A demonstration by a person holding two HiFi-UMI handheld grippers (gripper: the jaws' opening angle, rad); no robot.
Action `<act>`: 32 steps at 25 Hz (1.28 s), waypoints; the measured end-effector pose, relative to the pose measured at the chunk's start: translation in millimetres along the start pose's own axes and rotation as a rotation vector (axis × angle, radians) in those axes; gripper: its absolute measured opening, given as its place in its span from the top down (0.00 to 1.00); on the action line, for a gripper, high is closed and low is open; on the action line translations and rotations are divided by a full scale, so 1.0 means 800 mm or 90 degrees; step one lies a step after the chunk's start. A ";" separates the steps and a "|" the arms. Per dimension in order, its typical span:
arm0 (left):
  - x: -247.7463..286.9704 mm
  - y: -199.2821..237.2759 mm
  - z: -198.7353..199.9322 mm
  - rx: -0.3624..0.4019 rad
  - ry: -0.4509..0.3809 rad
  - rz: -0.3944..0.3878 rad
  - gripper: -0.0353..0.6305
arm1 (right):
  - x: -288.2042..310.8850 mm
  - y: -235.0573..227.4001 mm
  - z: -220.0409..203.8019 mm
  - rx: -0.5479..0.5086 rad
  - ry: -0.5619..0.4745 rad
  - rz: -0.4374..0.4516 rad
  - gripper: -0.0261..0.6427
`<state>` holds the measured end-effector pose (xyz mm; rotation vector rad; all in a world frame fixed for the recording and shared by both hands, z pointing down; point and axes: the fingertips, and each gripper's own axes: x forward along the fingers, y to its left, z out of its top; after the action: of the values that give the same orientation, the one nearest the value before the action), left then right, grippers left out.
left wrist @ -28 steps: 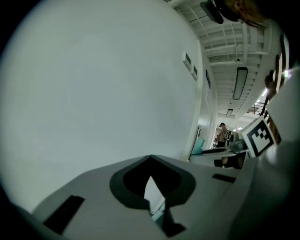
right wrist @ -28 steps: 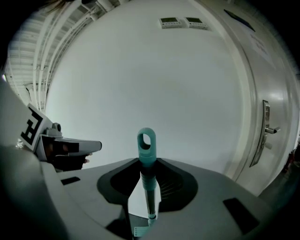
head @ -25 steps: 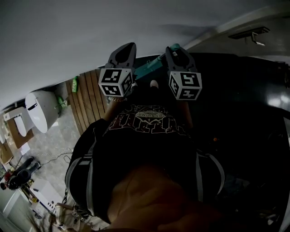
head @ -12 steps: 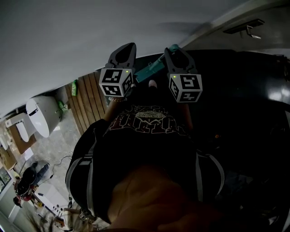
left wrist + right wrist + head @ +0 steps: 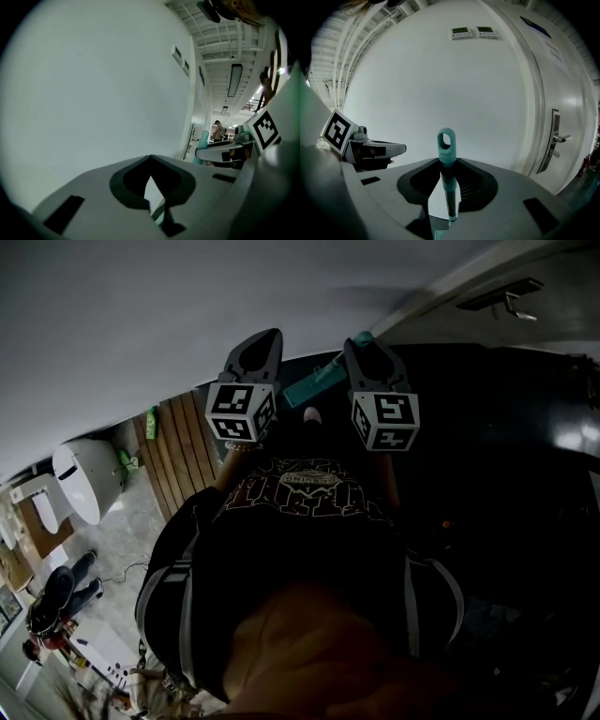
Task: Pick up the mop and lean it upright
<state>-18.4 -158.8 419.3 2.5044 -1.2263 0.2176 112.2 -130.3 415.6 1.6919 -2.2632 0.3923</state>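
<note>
The mop's teal handle (image 5: pixel 446 154) ends in a loop and stands upright between the jaws of my right gripper (image 5: pixel 446 187), which is shut on it just below the loop. In the head view the mop handle (image 5: pixel 314 382) slants down-left from the right gripper (image 5: pixel 370 357) towards the left gripper (image 5: pixel 253 352). My left gripper (image 5: pixel 151 187) faces the white wall; its jaws stand slightly apart, with only wall and a sliver of teal showing through the gap. The mop head is hidden.
A white wall (image 5: pixel 440 84) fills the space ahead, with two small panels (image 5: pixel 471 32) high up and a door with a lever handle (image 5: pixel 557 139) at right. In the head view, wooden slats (image 5: pixel 183 451), a white rounded fixture (image 5: pixel 84 474) and a person (image 5: pixel 56 594) are at left.
Both grippers and the mop handle stay almost where they were. The head view has shifted slightly, and the person at the lower left has moved.
</note>
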 end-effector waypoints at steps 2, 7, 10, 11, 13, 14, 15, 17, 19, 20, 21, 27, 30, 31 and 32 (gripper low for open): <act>0.002 -0.003 0.002 0.003 -0.003 0.001 0.88 | 0.000 -0.004 0.000 -0.001 -0.001 0.000 0.79; 0.010 -0.006 0.001 0.003 -0.001 0.003 0.88 | 0.003 -0.018 -0.001 -0.001 0.001 -0.003 0.79; 0.017 -0.009 0.003 0.004 0.000 0.004 0.88 | 0.004 -0.031 -0.001 0.005 0.000 -0.007 0.79; 0.019 -0.010 0.004 0.005 0.000 0.004 0.88 | 0.004 -0.035 0.000 0.007 0.000 -0.008 0.79; 0.022 -0.012 0.005 0.005 -0.002 0.005 0.88 | 0.005 -0.042 0.000 0.009 -0.001 -0.010 0.79; 0.024 -0.013 0.006 0.005 -0.003 0.005 0.88 | 0.005 -0.046 0.001 0.010 -0.001 -0.011 0.79; 0.027 -0.015 0.006 0.005 -0.003 0.006 0.88 | 0.006 -0.049 0.001 0.012 -0.001 -0.011 0.79; 0.031 -0.017 0.006 0.004 -0.002 0.007 0.88 | 0.006 -0.056 0.000 0.013 0.000 -0.010 0.79; 0.035 -0.020 0.005 0.003 -0.001 0.008 0.88 | 0.007 -0.063 0.000 0.013 0.002 -0.011 0.79; 0.037 -0.022 0.005 0.002 -0.001 0.009 0.88 | 0.008 -0.067 -0.001 0.012 0.004 -0.011 0.79; 0.040 -0.023 0.004 0.002 -0.001 0.010 0.88 | 0.009 -0.071 -0.003 0.012 0.005 -0.011 0.79; 0.053 -0.030 0.005 -0.001 -0.005 0.023 0.88 | 0.015 -0.097 -0.010 0.004 0.016 -0.014 0.79; 0.059 -0.033 0.002 -0.002 -0.007 0.033 0.88 | 0.020 -0.113 -0.017 0.000 0.021 -0.015 0.79; 0.061 -0.035 0.001 -0.003 -0.007 0.037 0.88 | 0.022 -0.119 -0.020 -0.001 0.024 -0.015 0.79; 0.064 -0.036 0.000 -0.004 -0.007 0.040 0.88 | 0.024 -0.125 -0.024 -0.001 0.027 -0.016 0.79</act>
<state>35.5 -179.7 427.2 2.4677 -1.3102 0.2153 204.1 -167.1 444.7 1.6929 -2.2094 0.4167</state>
